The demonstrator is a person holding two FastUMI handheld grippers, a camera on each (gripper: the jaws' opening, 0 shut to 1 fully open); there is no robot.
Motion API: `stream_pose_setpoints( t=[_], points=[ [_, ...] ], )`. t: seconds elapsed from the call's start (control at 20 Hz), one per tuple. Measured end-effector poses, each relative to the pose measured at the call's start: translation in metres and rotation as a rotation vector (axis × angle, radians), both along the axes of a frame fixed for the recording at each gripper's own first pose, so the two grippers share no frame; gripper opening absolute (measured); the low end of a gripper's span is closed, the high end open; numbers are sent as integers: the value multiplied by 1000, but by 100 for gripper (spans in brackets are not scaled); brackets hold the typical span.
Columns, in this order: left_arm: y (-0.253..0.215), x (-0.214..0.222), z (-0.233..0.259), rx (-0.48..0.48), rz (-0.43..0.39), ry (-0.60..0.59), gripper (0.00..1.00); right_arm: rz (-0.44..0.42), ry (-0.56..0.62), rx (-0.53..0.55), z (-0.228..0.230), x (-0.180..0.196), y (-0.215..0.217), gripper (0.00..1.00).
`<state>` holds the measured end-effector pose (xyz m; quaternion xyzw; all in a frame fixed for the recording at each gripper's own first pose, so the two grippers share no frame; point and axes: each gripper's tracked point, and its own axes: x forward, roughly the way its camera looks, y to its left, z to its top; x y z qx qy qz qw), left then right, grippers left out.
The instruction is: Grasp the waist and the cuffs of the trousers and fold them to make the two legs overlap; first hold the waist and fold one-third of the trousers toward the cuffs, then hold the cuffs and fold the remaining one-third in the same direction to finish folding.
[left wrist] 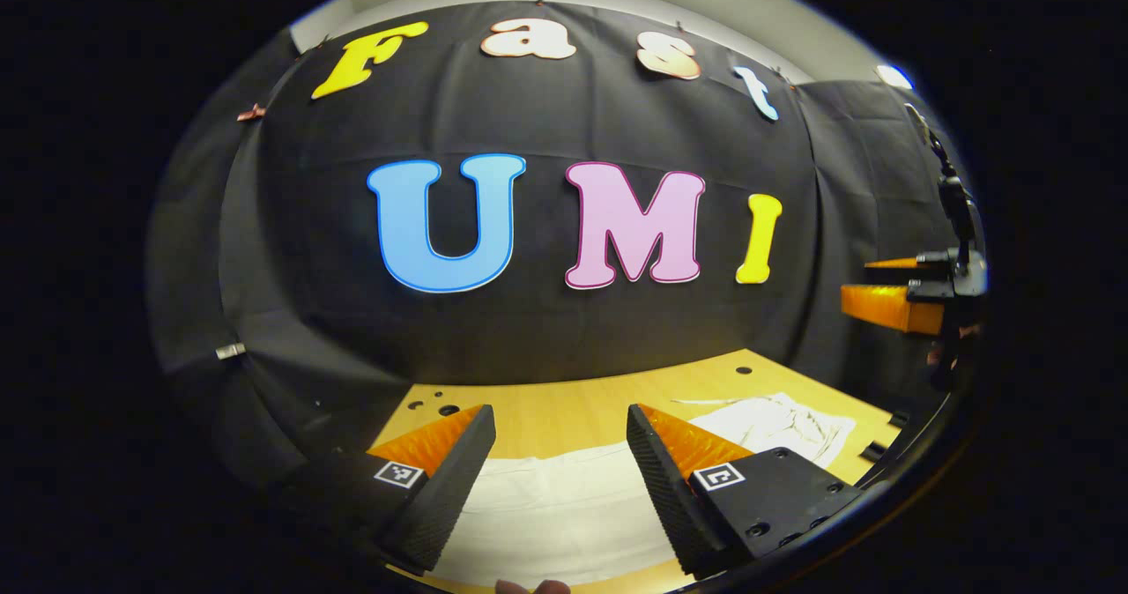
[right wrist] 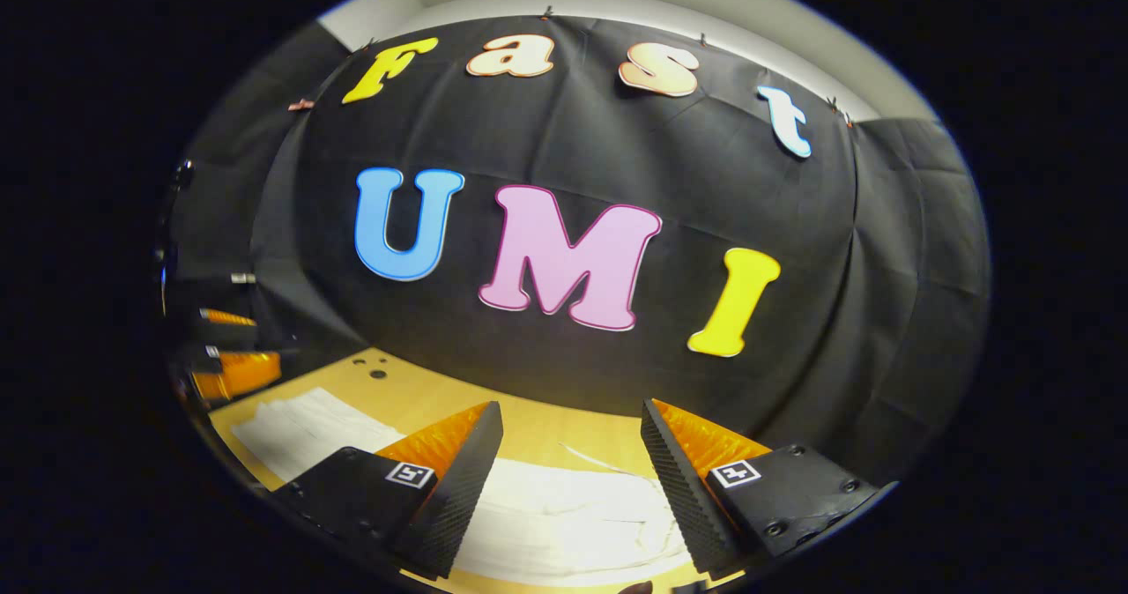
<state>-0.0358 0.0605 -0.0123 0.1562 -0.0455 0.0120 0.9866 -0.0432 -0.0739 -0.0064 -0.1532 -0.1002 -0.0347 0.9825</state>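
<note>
Both grippers (left wrist: 560, 462) (right wrist: 571, 457) hover, jaws apart, over seemingly flat white trousers (left wrist: 564, 510).

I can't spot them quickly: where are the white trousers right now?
The trousers lie spread on the wooden table, below both open grippers, in front of the black cloth wall.

White trousers (left wrist: 564, 515), plain, no print, faint grey creases, on light yellowish wood-grain table (left wrist: 573, 400) dotted with small dark round holes. Same white trousers (right wrist: 564, 523) and pale wood table (right wrist: 423, 396) in right gripper view. Booth wall (left wrist: 546, 330) black cloth, matte, faint fold lines. Strip above wall off-white. Left gripper (left wrist: 560, 453) and right gripper (right wrist: 571, 453) each carry small black-and-white square marker tags.
</note>
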Motion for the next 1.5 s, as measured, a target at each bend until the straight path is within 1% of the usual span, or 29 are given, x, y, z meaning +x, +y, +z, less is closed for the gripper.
stream_pose_setpoints(
  t=[0.15,0.3,0.4,0.5,0.65,0.8,0.95,1.1,1.2,1.3,1.4,1.5],
  points=[
    [25,-12,-20,129,-3,19,97,-53,7,-108,-14,-8,-43,97],
    [55,-17,-48,317,21,72,96,-106,66,-212,-45,-11,-87,97],
    [75,-20,-72,452,32,120,97,-118,111,-297,-69,-14,-108,98],
    [97,-22,-102,546,45,185,97,-114,170,-397,-96,-14,-122,98],
    [127,-27,-137,632,50,261,96,-99,255,-562,-141,-16,-141,98],
    [153,-32,-173,753,46,349,96,-58,354,-714,-189,-15,-155,98],
    [178,-33,-206,881,34,436,96,-25,434,-835,-231,-11,-171,98],
    [198,-33,-237,968,9,528,96,-17,512,-936,-263,-4,-193,98],
    [212,-31,-257,1025,-1,589,96,-25,554,-995,-280,-1,-208,98],
    [231,-34,-273,1064,-8,650,97,-25,595,-1029,-298,1,-220,98],
    [245,-40,-284,1098,-11,705,97,-23,631,-1042,-311,3,-226,98],
    [249,-36,-287,1132,-22,715,96,-13,653,-1046,-322,8,-227,98]
  ],
)
